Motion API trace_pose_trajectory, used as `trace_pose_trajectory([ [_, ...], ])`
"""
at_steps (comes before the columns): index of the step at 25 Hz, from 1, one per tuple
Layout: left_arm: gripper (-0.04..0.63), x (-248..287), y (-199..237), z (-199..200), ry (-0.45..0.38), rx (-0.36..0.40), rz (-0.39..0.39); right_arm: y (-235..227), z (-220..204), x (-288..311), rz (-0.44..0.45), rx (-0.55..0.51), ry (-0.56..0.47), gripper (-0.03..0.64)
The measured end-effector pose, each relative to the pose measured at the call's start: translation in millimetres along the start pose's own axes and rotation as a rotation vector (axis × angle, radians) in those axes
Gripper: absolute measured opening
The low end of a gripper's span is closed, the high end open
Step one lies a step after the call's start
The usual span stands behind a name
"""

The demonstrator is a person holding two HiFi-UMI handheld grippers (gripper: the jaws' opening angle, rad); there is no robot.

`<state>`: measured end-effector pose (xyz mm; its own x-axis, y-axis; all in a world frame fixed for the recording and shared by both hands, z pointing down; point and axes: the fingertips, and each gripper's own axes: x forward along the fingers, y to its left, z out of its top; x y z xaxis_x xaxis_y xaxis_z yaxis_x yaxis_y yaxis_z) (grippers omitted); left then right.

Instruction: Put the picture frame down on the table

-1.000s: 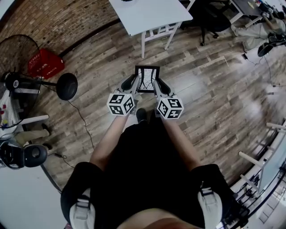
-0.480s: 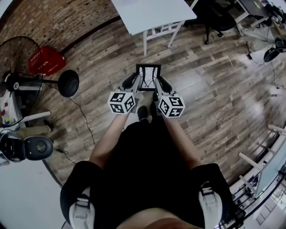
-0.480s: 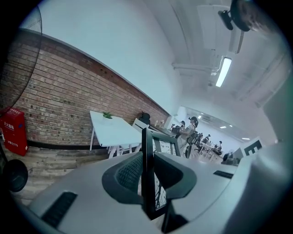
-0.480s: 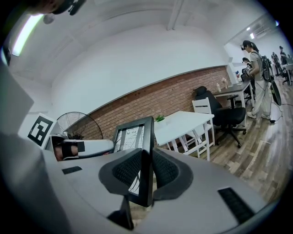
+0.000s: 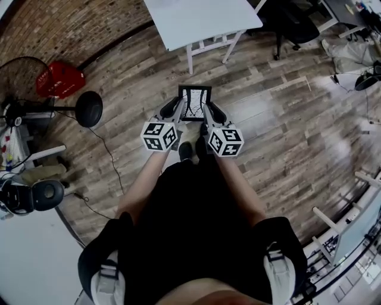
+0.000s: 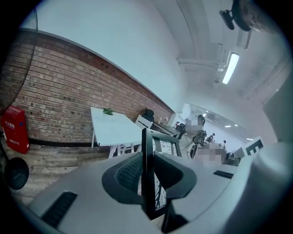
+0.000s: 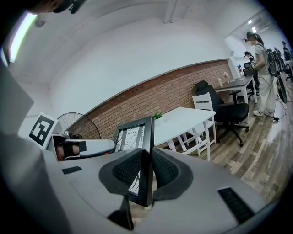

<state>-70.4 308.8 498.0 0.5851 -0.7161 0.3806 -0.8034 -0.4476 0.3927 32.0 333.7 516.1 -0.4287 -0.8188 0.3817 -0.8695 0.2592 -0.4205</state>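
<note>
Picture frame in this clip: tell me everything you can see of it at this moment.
The picture frame is a slim black rectangle around a white print with dark, branch-like lines; the material cannot be told. It is held in the air over the wooden floor, short of the white table, not resting on anything. The left gripper is shut on its left side rail and the right gripper on its right rail, ribbed pads pressing front and back. Nothing else touches it.
</note>
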Motion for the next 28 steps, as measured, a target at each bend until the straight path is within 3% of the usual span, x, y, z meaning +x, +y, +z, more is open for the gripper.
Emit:
trace_pose_trajectory([
  [28, 0.081, 97.0, 2.4, 60.5, -0.074, -0.014, 0.117, -70.8, 71.7, 70.7, 0.120, -0.021, 0.024, 0.072],
])
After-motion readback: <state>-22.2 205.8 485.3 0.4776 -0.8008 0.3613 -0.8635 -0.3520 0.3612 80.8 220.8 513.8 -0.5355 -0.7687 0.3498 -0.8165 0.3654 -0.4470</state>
